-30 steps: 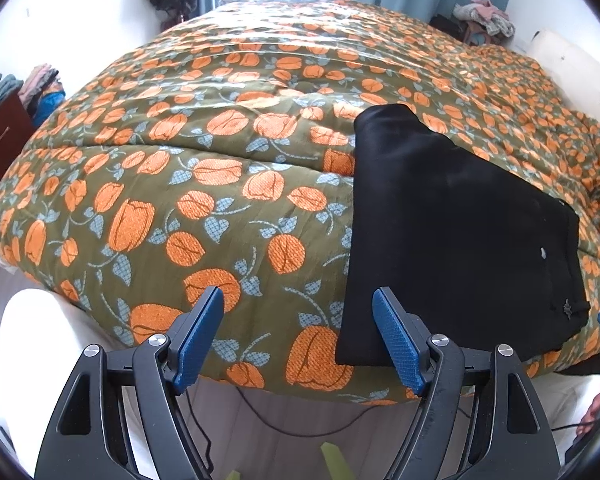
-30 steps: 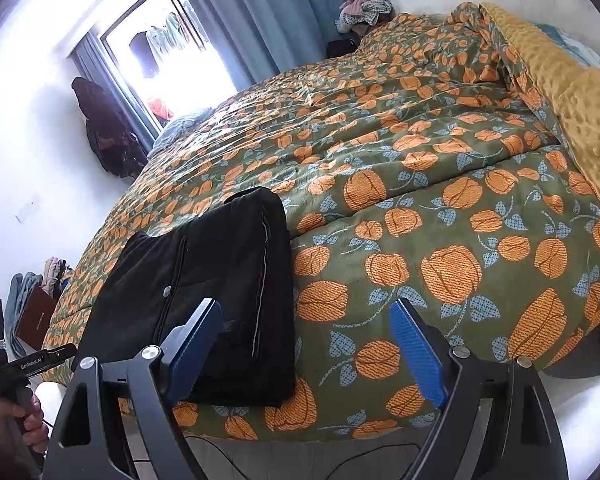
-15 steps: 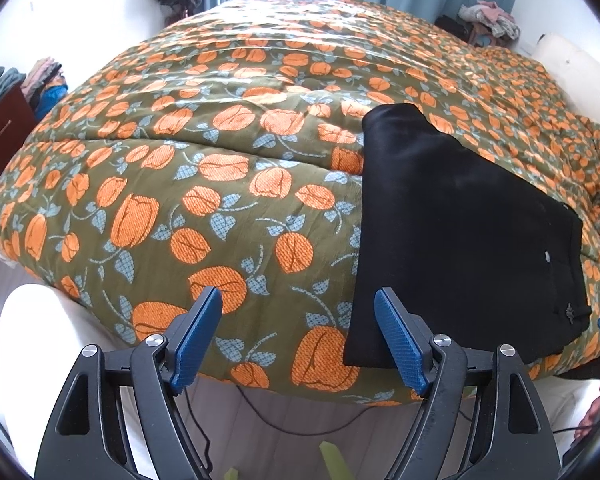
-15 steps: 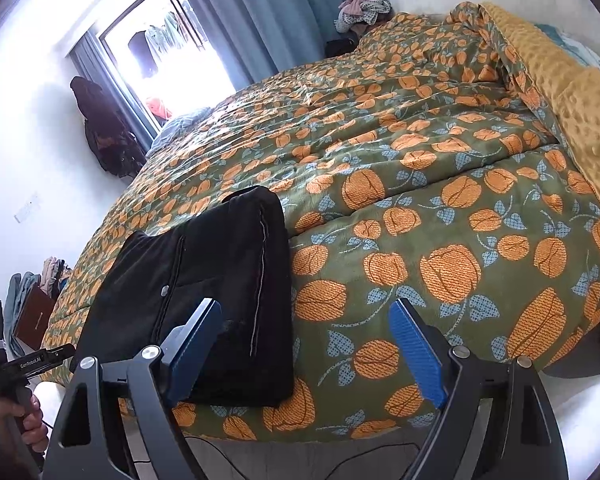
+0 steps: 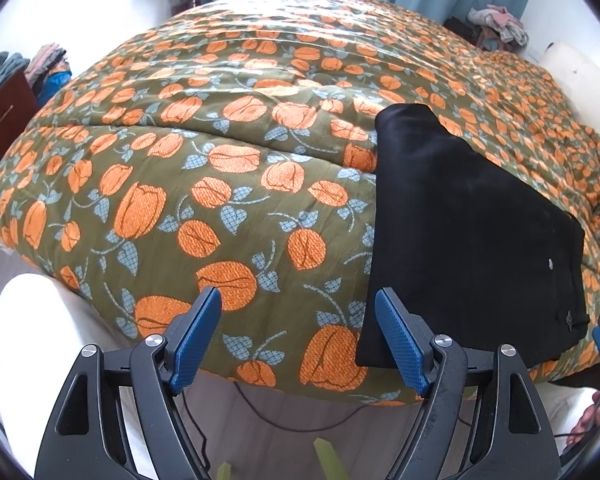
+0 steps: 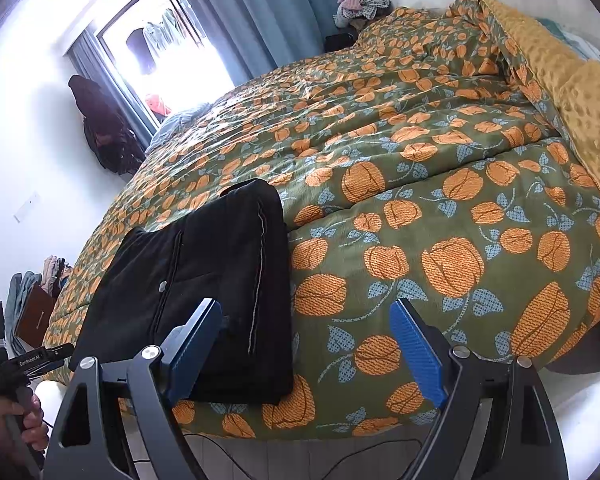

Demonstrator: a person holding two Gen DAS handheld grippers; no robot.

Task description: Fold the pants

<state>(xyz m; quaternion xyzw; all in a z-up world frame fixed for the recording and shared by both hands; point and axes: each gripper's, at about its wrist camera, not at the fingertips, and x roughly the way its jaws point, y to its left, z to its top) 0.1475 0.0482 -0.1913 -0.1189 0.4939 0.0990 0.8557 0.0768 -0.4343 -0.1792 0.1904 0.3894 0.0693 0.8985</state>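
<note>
One pair of black pants (image 5: 468, 232) (folded) lies right of centre on one quilt (image 5: 220, 184); two grippers, left gripper (image 5: 300, 336) and right gripper (image 6: 306, 344), gape wide, empty.

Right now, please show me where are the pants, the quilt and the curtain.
pants (image 6: 204, 280): right wrist view, middle of the folded black cloth.
quilt (image 5: 220, 184): left wrist view, bare flowered part left of the pants.
curtain (image 6: 260, 12): right wrist view, blue folds beside the window.

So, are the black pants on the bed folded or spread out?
Folded: the black fabric pants lie as a compact layered rectangle on the orange-flowered quilt, with no legs spread.
</note>
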